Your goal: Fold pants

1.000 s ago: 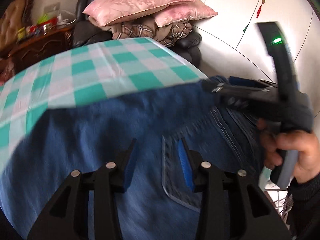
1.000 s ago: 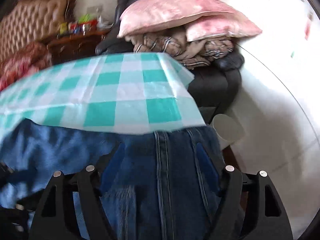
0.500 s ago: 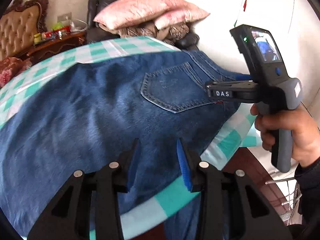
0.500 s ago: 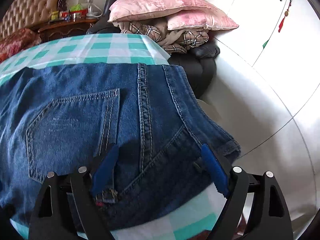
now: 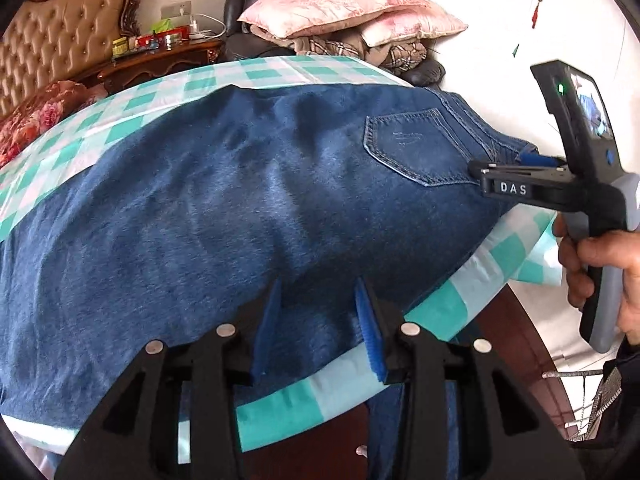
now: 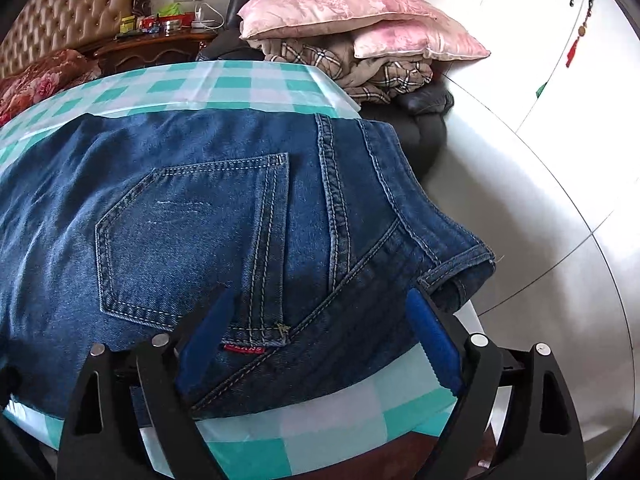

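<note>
A: So, the jeans (image 5: 248, 216) lie spread flat over the counter (image 5: 280, 70), which wears a glossy cloth of teal and white checks. The denim is dark blue, faintly fuzzy on the leg, with pale stitching round a five-sided back pocket (image 6: 192, 240).

B: And the waistband end?

A: It sits at the counter's right corner, thick doubled seams running up to it, a small red label (image 6: 244, 349) sewn at the pocket's lower edge. One bit of denim hangs below the near edge of the counter.

B: What of the left tool (image 5: 316, 324)?

A: Its black fingers carry ribbed blue pads (image 5: 370, 328), standing partly apart above the near hem of the leg; nothing is pinched between them.

B: The right tool (image 6: 316, 336)?

A: Its jaws have just been opening and stand wide, the pads astride the waistband corner without pressing on it. From the left view, a hand (image 5: 600, 276) grips its grey handle, and a green light shows on the body.

B: Behind all that?

A: Two pink satin pillows (image 6: 340, 16) stacked on plaid bedding, a dark leather chair, a tufted tan headboard (image 5: 60, 36) framed in carved wood
</note>
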A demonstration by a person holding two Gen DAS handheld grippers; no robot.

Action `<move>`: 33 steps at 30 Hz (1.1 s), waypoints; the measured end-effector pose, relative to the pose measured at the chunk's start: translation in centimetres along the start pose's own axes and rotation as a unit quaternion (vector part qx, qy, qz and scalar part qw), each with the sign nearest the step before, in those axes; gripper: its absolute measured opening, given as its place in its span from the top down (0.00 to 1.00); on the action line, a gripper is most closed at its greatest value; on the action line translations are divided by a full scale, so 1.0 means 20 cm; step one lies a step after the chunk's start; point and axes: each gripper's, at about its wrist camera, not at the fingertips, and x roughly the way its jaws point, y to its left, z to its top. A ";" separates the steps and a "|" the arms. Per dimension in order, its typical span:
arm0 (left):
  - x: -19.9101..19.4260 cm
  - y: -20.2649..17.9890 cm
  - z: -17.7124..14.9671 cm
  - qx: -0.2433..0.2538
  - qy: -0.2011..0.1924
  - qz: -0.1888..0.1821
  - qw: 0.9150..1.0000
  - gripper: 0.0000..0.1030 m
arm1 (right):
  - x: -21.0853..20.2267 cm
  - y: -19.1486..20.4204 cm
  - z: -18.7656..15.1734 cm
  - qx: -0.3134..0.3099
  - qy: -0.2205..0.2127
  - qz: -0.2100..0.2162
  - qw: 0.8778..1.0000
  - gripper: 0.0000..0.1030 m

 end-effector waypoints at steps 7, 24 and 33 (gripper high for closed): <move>-0.13 0.23 -0.04 -0.064 -0.013 0.029 0.997 0.62 | 0.00 0.01 -0.01 0.005 -0.005 -0.005 1.000 0.16; -0.46 1.10 -0.35 -0.242 -0.027 0.165 0.956 0.62 | -0.05 0.00 -0.01 0.012 0.007 0.002 1.000 0.16; -0.62 1.50 -0.52 -0.280 -0.039 0.219 0.934 0.62 | -0.30 0.37 -0.01 -0.069 -0.040 0.117 0.990 0.15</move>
